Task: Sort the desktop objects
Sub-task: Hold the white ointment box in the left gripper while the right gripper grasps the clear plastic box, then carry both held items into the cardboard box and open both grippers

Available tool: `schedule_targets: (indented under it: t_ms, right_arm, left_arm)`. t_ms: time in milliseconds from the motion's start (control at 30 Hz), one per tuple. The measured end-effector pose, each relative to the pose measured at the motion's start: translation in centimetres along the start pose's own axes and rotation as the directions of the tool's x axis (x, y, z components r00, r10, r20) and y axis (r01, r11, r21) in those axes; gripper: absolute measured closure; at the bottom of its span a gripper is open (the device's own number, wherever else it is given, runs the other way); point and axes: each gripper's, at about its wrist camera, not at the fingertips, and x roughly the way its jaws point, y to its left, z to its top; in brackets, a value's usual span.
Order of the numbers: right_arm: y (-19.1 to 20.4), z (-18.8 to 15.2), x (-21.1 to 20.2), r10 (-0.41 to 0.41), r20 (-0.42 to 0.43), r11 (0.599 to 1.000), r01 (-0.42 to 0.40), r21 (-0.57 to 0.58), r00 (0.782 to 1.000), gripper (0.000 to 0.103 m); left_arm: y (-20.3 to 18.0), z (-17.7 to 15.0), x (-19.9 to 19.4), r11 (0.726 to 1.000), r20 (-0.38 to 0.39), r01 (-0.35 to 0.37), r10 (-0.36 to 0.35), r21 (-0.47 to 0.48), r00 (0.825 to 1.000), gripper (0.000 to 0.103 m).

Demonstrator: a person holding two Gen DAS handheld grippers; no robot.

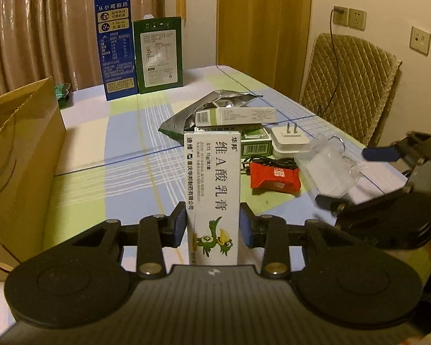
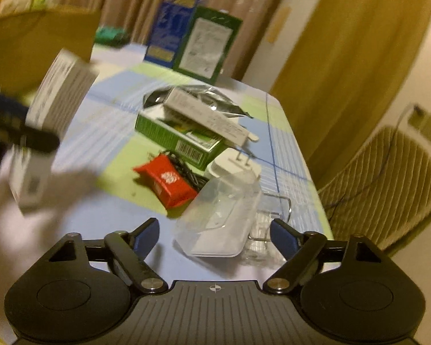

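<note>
The left gripper [image 1: 212, 227] is pinching an ointment box [image 1: 212, 198] upright, its lower end hidden behind the gripper body. The right gripper [image 2: 215, 238] is standing spread around a clear plastic case [image 2: 224, 218], pads not touching it (motion blur is smearing this view). Just beyond are lying a red packet [image 2: 169, 181], a white plug [image 1: 288, 141] and a green box [image 2: 181, 138]. Only the left view is showing the brown paper bag [image 1: 20, 155] clearly, at the table's [image 1: 100, 143] left.

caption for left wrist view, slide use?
Left gripper jaws clamp a white ointment box above the checked tablecloth.
</note>
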Motion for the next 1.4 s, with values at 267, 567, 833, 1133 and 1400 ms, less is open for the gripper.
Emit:
schedule_targets:
  t_ms: [267,567,833,1133,1400]
  right_arm:
    - [1.4,-0.2,2.2,-0.074,0.012,0.988,0.075,-0.132,0.997,0.029]
    - [-0.6,0.9,0.1,0.002,0.031,0.999,-0.004,0.054,1.0,0.042]
    - [-2.8,-1.2,-2.1,0.259,-0.055,0.888,-0.215,0.407,0.964,0.042]
    - [-2.1,-0.8,-1.6,0.206,-0.05,0.914,-0.173,0.368,0.977,0.03]
    - [-1.9,-1.1,-0.7,0.196,-0.063,0.916,-0.159,0.369,0.979,0.029]
  left_arm:
    - [0.7,0.3,0.5,0.999,0.007,0.01,-0.01,-0.034,1.0,0.07]
    - [0.6,0.5,0.7,0.999,-0.002,0.013,-0.013,-0.035,1.0,0.07]
    - [0.9,0.8,0.1,0.998,-0.06,0.018,-0.021,-0.052,0.998,0.07]
    - [0.6,-0.3,2.3,1.0,-0.121,-0.016,0.013,-0.02,0.993,0.07]
    - [0.3,-1.1,3.1,0.999,-0.137,-0.032,0.034,0.012,0.99,0.07]
